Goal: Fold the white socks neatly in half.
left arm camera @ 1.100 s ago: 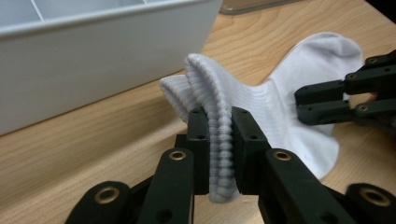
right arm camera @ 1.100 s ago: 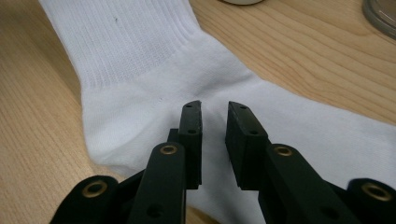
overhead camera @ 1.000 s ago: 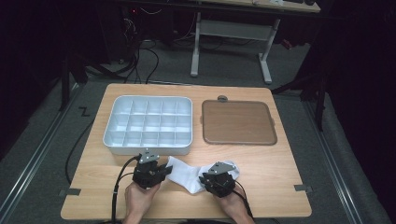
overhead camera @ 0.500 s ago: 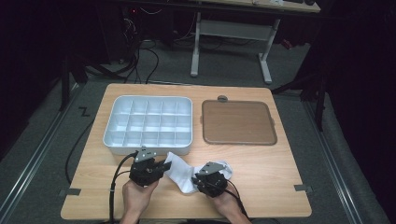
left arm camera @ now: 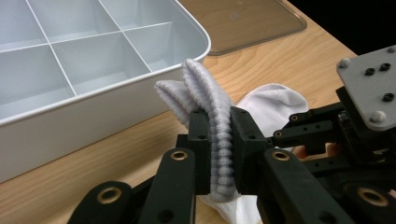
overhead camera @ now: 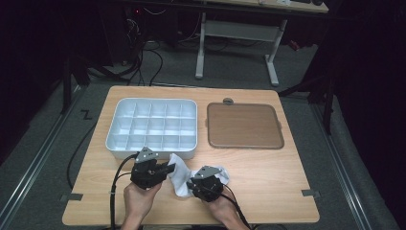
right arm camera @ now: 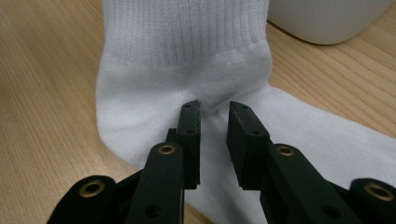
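- Left gripper point(left arm camera: 219, 140): jaws clamped on sock point(left arm camera: 210, 98) cuff; ribbed cuff folded double btwn pads, sticks up past the tips.
- In high view left gripper point(overhead camera: 167, 168) sits just in front of tray's near wall, cuff end raised off table.
- Right gripper point(right arm camera: 214, 122): jaws a bit apart, have just been opening; sock fabric bunched in the gap, pads not pressing on it.
- Right gripper in high view point(overhead camera: 191, 184) over sock's mid part, close beside left one.
- Sock point(overhead camera: 181, 172): white, lies on table point(overhead camera: 268, 191) near front edge, btwn the two grippers; toe end pokes out by right gripper.
- Tray point(overhead camera: 152, 127): white, many compartments, left half of table, just behind sock.
- Lid point(overhead camera: 243, 125): brown, flat on table, right of tray, apart from it.
- Hands come in from bottom edge, cable trails off each gripper.
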`<act>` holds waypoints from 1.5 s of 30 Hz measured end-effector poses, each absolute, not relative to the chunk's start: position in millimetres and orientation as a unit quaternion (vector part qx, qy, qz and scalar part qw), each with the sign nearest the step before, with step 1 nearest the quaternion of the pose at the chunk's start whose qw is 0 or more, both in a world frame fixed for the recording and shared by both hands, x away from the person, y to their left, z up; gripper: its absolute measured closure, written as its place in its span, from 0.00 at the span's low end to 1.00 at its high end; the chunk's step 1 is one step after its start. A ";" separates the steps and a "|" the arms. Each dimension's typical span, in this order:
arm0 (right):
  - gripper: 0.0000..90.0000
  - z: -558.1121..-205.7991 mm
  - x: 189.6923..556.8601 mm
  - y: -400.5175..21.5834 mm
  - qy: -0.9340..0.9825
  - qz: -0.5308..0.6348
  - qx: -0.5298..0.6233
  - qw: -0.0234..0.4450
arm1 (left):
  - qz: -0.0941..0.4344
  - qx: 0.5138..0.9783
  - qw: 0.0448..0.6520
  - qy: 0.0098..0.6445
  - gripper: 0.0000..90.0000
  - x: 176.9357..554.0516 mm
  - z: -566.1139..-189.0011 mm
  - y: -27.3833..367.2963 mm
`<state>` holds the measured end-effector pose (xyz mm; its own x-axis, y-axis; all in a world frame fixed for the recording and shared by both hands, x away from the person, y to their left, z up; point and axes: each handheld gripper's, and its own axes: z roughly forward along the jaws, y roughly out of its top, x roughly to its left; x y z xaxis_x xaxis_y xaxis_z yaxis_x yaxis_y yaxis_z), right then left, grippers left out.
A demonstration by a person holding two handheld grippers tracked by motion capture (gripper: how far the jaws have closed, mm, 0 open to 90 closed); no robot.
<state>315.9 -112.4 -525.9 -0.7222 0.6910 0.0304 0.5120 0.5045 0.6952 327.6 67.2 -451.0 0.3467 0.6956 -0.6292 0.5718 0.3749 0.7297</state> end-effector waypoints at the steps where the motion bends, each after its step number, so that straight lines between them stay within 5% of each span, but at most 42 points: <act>1: 0.83 -525.9 315.9 -112.4 0.858 0.353 0.351 0.127 | 0.051 0.559 0.601 0.569 0.89 327.3 -450.3 67.2; 27: 0.76 -521.5 322.4 -99.5 0.869 0.354 0.331 0.102 | 0.040 0.574 0.586 0.571 0.90 334.4 -454.3 50.8; 37: 0.72 -498.0 320.1 -114.0 0.853 0.374 0.343 0.124 | 0.049 0.580 0.583 0.567 0.90 335.2 -455.5 51.0; 45: 0.68 -485.1 320.6 -163.7 0.815 0.397 0.395 0.149 | 0.055 0.586 0.582 0.561 0.90 332.1 -452.6 45.3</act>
<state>320.6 -163.7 -485.1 -0.6433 0.7623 0.0706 0.5257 0.3728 0.7646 332.1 45.3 -452.6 0.3646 0.7216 -0.5885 0.5932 0.3072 0.7442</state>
